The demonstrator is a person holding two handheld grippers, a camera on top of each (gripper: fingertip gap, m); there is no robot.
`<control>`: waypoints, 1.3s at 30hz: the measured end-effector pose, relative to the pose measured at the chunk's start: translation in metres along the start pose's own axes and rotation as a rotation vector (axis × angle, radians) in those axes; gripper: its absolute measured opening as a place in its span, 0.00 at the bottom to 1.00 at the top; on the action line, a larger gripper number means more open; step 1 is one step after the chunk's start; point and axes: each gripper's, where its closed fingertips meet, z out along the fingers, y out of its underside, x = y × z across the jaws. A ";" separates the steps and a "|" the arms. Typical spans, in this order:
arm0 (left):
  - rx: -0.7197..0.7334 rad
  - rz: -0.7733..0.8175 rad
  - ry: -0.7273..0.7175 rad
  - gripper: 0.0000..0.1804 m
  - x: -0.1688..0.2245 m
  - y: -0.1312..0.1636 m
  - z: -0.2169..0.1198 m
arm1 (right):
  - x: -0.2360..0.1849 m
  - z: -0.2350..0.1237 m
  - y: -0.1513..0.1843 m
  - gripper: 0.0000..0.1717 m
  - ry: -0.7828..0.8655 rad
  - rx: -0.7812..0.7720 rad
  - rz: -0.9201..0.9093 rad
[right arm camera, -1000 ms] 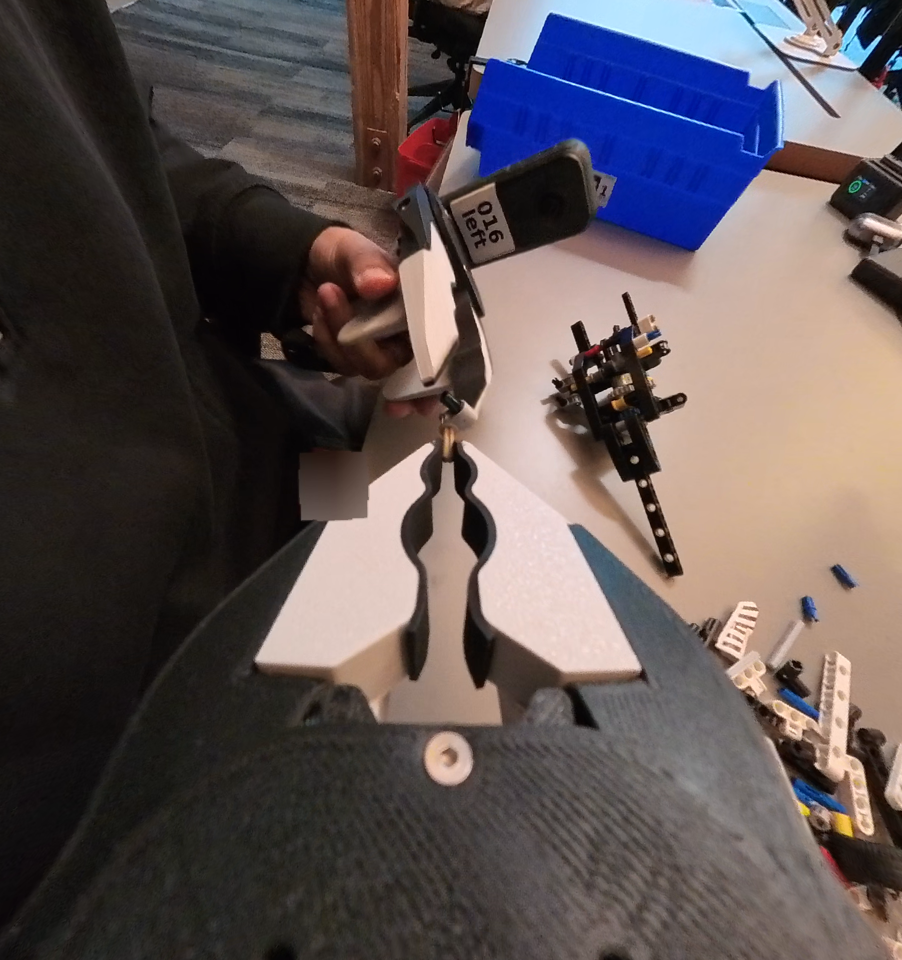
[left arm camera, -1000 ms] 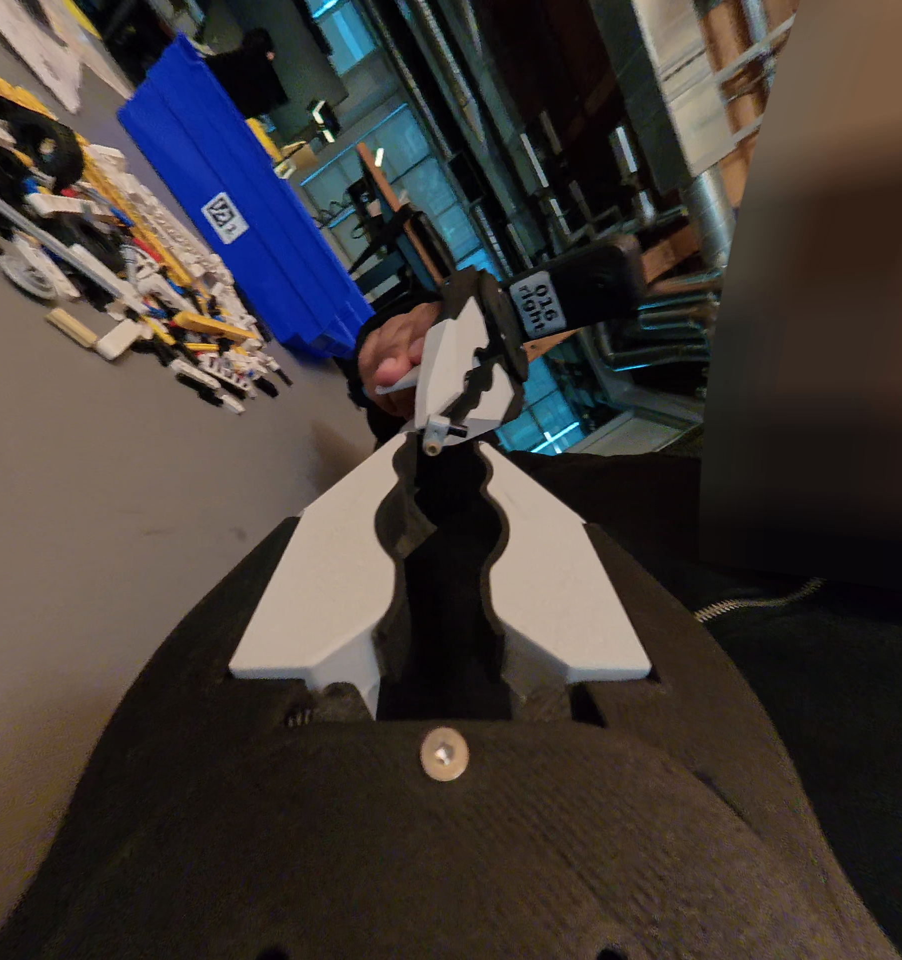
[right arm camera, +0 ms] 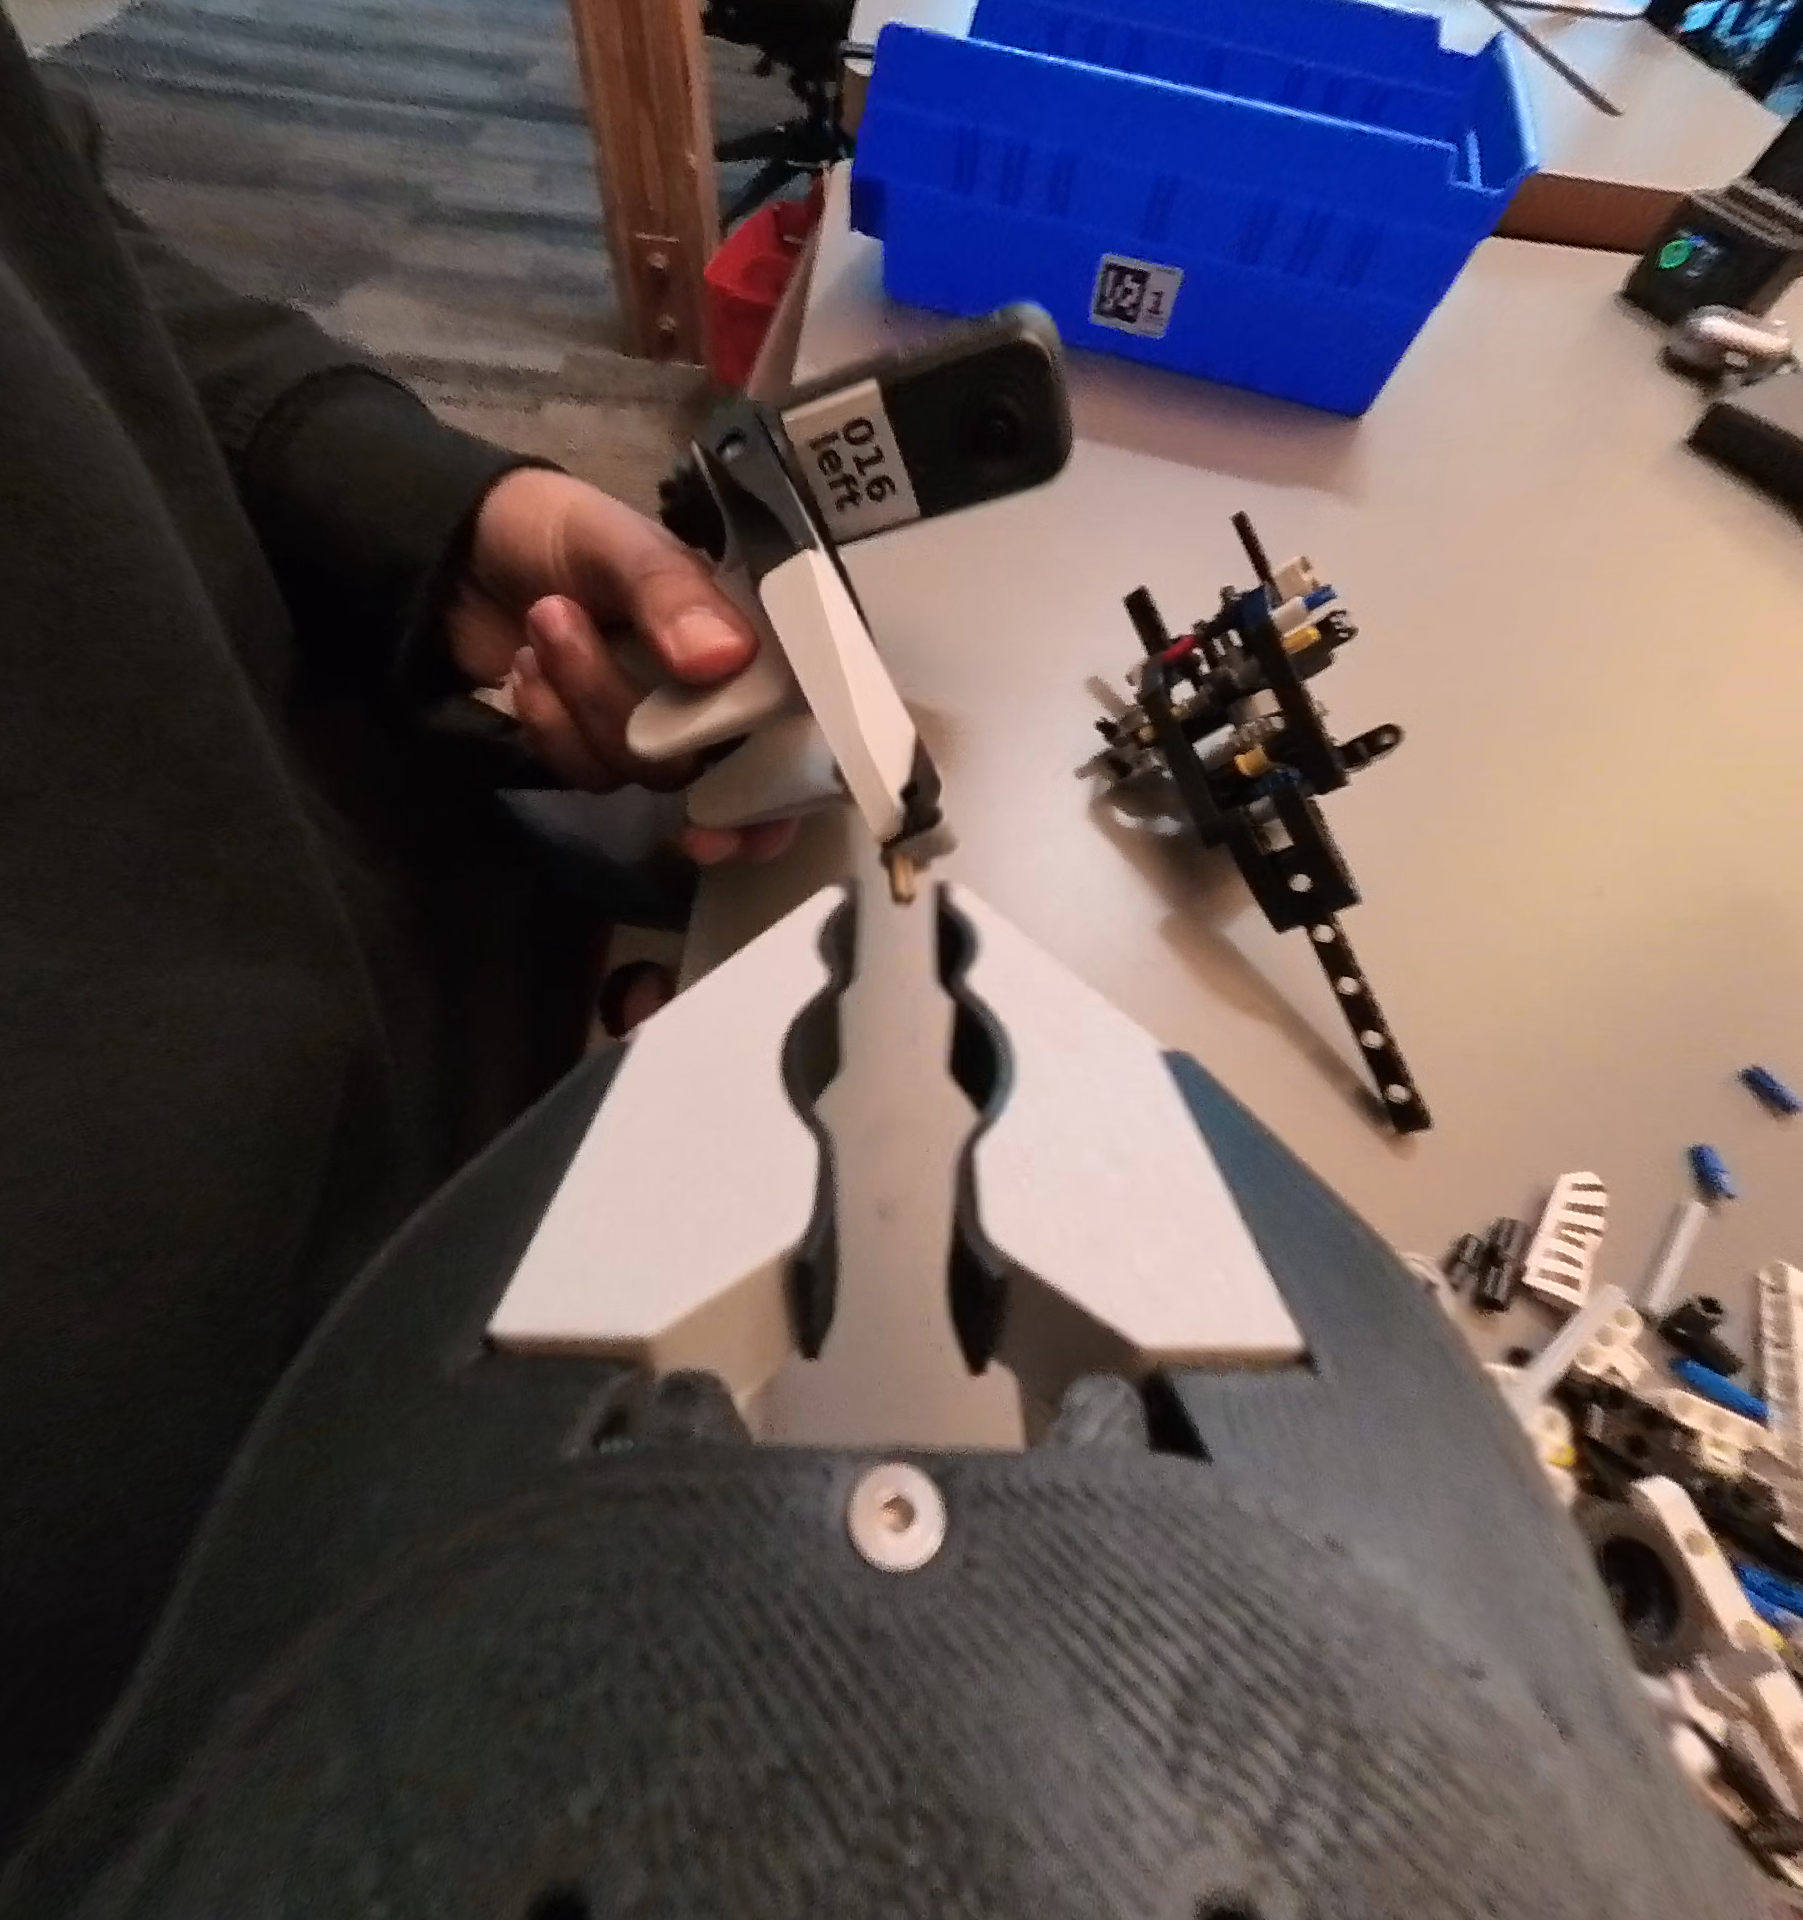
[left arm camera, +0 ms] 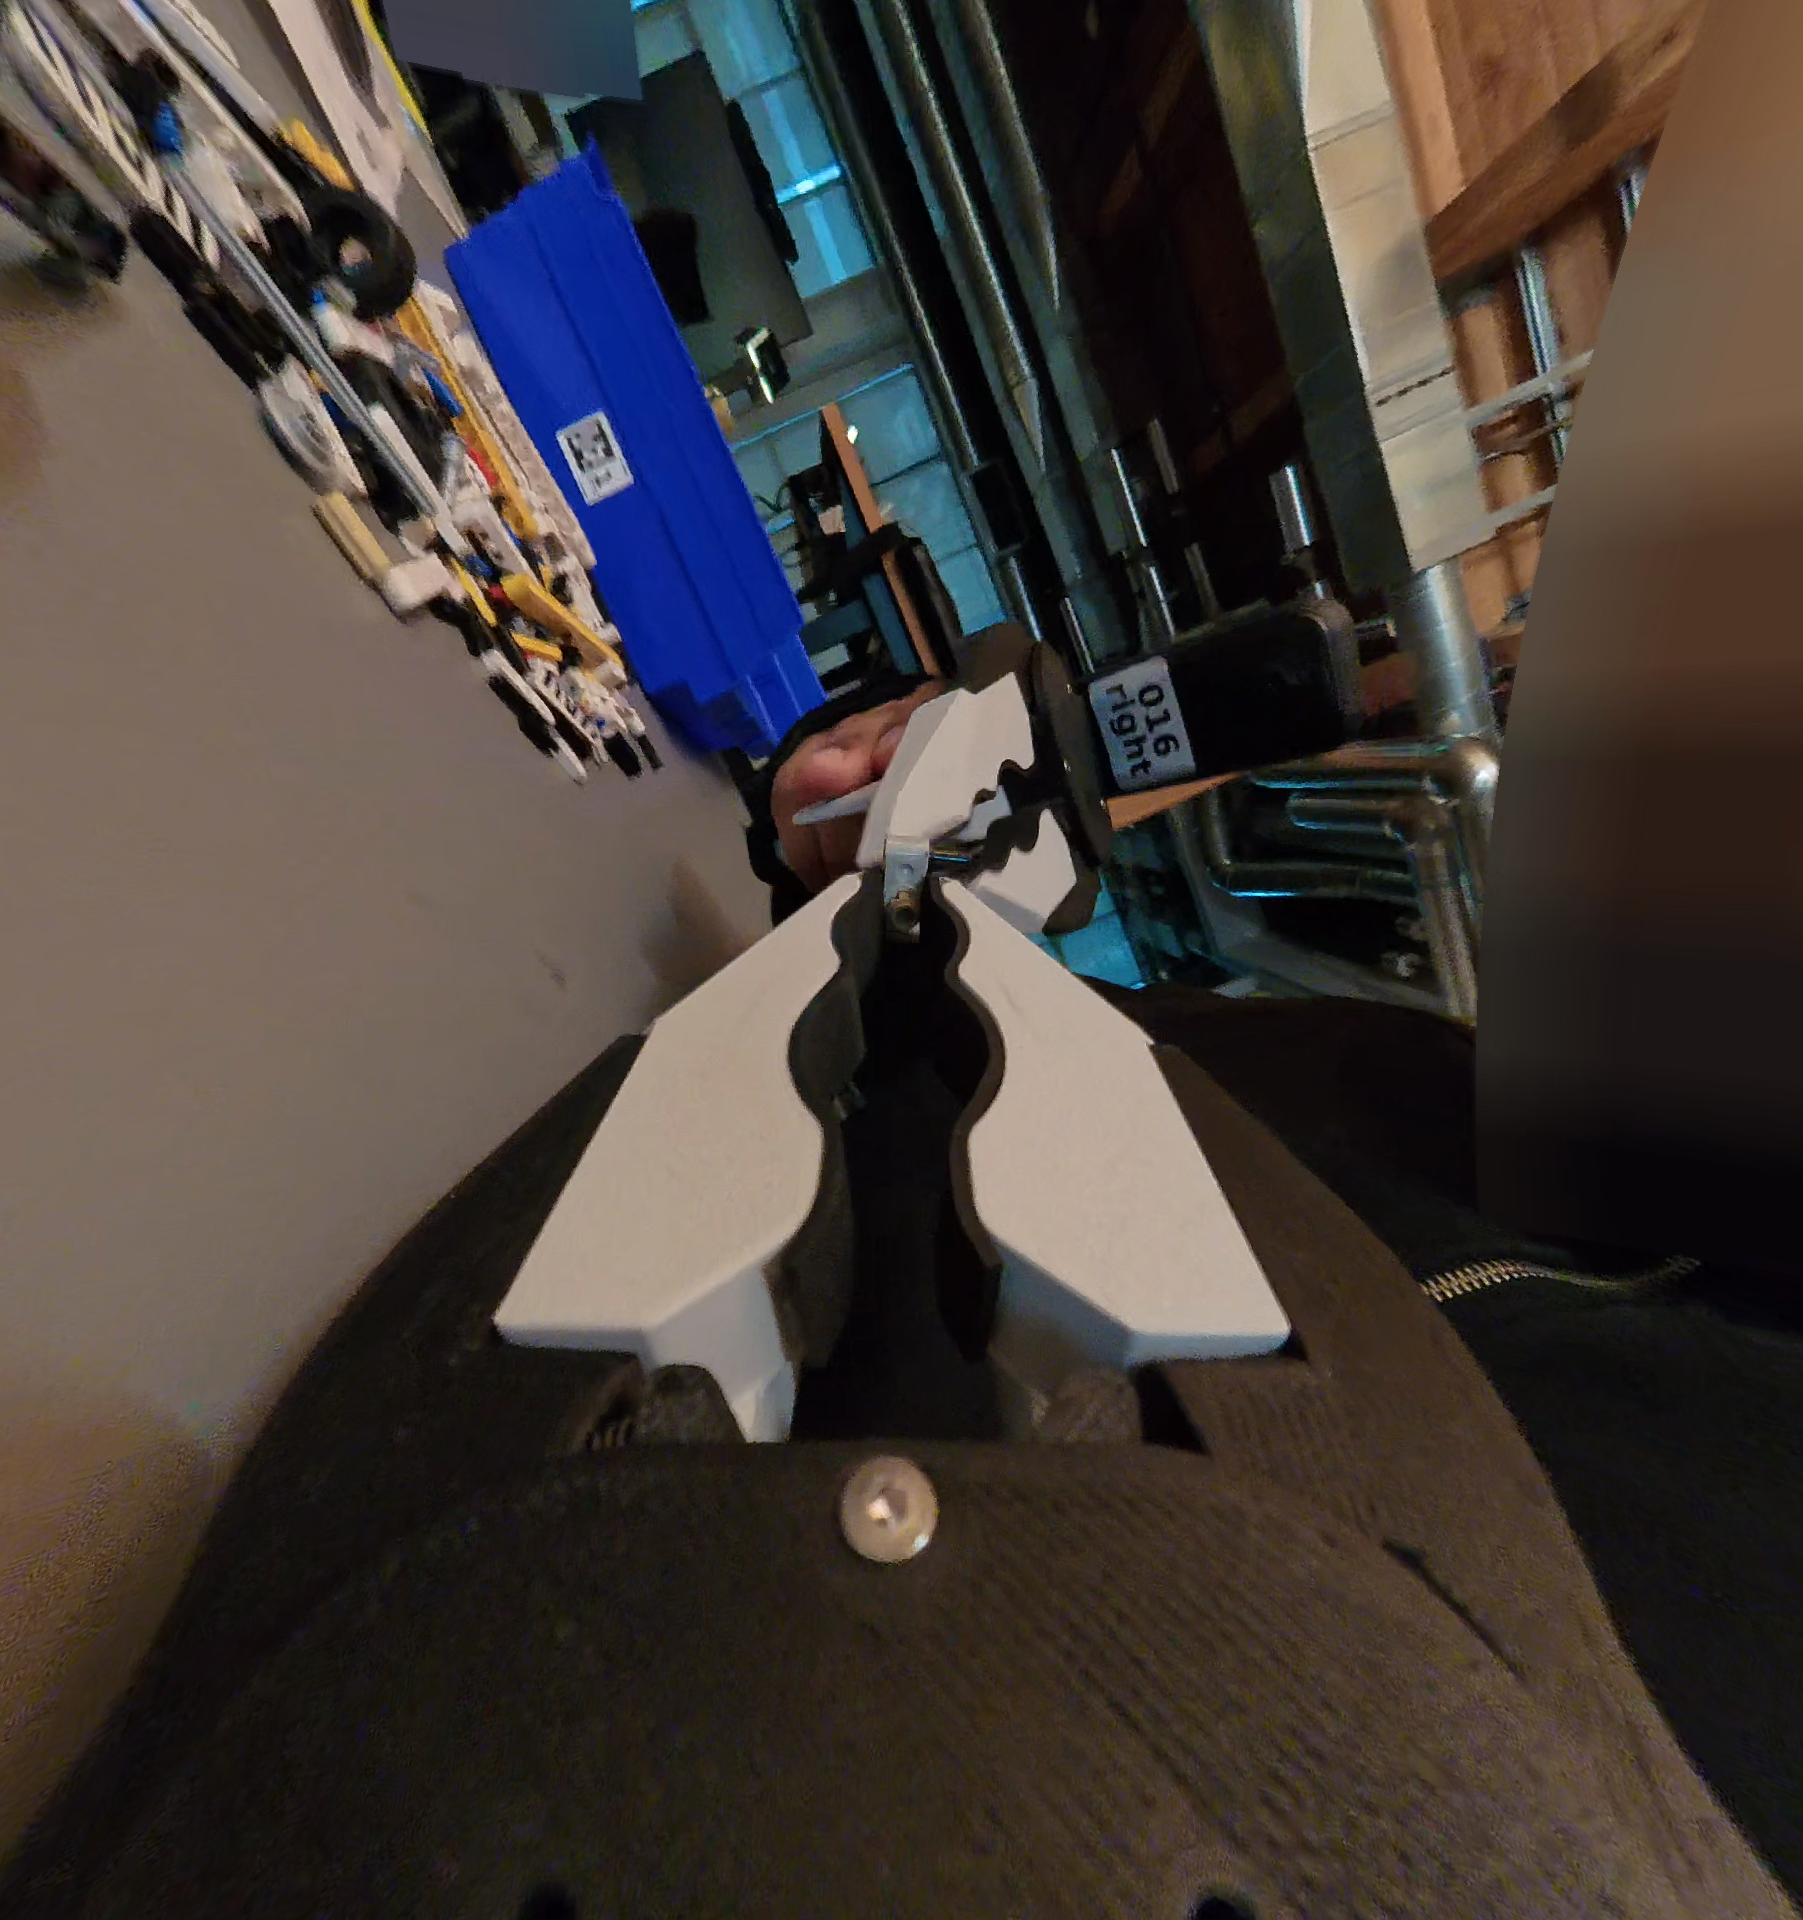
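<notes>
Small grey-tan connector [left arm camera: 902, 883] in left claw [left arm camera: 902, 899]

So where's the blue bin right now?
In the right wrist view the blue bin stands at the table's far end, beyond the black brick assembly.

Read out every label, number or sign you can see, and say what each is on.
I can't repeat writing; these bear it.
Left wrist view: white label on black camera, legible.
Right wrist view: second white label on other black camera, legible.
White sticker on blue bin: square code and marks, blurred.
</notes>
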 end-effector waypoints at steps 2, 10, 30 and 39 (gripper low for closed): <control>0.029 0.032 -0.027 0.02 0.000 -0.010 -0.003 | 0.006 -0.003 0.001 0.17 0.048 -0.002 -0.018; -0.083 0.040 0.001 0.02 0.006 0.006 0.008 | -0.003 -0.005 -0.007 0.21 0.078 0.094 -0.116; -0.081 0.085 0.030 0.02 0.020 0.012 0.009 | -0.008 -0.010 -0.013 0.08 0.070 0.123 -0.131; -0.116 0.058 0.041 0.01 0.021 0.017 0.010 | -0.013 -0.012 -0.016 0.09 0.107 0.184 -0.177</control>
